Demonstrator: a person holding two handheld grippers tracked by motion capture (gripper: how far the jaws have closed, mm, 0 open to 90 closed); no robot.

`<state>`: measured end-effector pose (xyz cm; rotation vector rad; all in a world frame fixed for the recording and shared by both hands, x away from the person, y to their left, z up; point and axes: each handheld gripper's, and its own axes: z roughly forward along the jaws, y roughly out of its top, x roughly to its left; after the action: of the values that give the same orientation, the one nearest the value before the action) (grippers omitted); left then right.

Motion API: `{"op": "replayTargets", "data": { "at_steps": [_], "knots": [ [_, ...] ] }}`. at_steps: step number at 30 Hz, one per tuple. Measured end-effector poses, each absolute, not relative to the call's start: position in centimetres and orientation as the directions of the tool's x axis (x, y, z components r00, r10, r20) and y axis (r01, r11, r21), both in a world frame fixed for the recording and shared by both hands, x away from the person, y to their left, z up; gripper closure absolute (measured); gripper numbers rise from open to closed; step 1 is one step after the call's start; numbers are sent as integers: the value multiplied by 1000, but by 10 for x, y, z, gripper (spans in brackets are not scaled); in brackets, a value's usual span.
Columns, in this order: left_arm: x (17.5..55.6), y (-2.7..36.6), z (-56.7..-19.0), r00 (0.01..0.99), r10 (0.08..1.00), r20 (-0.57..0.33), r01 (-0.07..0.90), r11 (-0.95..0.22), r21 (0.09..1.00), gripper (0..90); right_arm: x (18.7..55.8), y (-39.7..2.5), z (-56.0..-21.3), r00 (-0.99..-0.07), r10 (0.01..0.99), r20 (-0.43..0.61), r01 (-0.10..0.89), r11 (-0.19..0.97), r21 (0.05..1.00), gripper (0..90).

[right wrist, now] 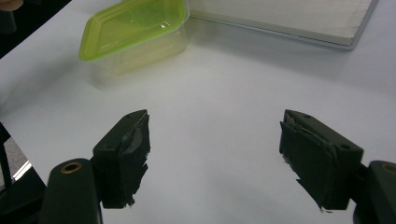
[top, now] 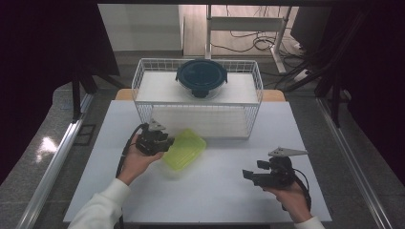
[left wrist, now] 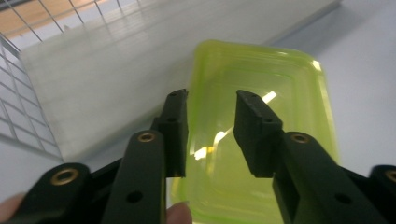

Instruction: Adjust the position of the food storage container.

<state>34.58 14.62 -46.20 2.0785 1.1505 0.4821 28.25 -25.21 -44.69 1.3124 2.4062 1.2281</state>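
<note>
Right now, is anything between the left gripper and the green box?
Nothing visible. The left gripper hangs open right over the green box, with only air between. The wire basket stands behind it.

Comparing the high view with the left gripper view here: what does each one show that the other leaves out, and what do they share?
High view alone: the round dark-lidded container on the upper shelf of the white wire rack, the right gripper held low over the white table, jaws apart, and the floor cables behind.

Left gripper view alone: the left gripper jaws seen close, parted, above the lid of the yellow-green container, with glare on the lid.

Both: the yellow-green container beside the rack, the left gripper at it, and the table.
</note>
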Motion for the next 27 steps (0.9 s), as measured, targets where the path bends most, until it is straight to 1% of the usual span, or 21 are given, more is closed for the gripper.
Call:
{"op": "replayTargets", "data": {
  "at_steps": [3, 6, 8, 11, 14, 22, 27],
  "knots": [
    [357, 146, -466, 520, 854, -17, 596, -348, 724, 734, 283, -252, -448, -610, 754, 245, 641, 287, 712, 242],
    [365, 146, -468, 536, 844, 28, 589, -397, 704, 815, 283, -252, -448, -611, 753, 244, 642, 290, 710, 243],
    [370, 143, -472, 543, 837, 62, 588, -432, 684, 850, 284, -253, -449, -611, 750, 252, 646, 289, 706, 252],
    [378, 140, -476, 560, 824, 79, 591, -465, 659, 882, 284, -254, -449, -609, 752, 252, 646, 285, 708, 254],
    [384, 137, -481, 563, 821, 97, 592, -483, 645, 894, 284, -255, -449, -606, 754, 254, 647, 282, 709, 253],
    [396, 132, -494, 582, 806, 109, 602, -517, 609, 900, 285, -255, -450, -608, 750, 262, 649, 279, 708, 263],
    [400, 133, -496, 588, 805, 72, 611, -501, 612, 900, 286, -256, -450, -605, 752, 263, 650, 275, 709, 264]
  ]
}}
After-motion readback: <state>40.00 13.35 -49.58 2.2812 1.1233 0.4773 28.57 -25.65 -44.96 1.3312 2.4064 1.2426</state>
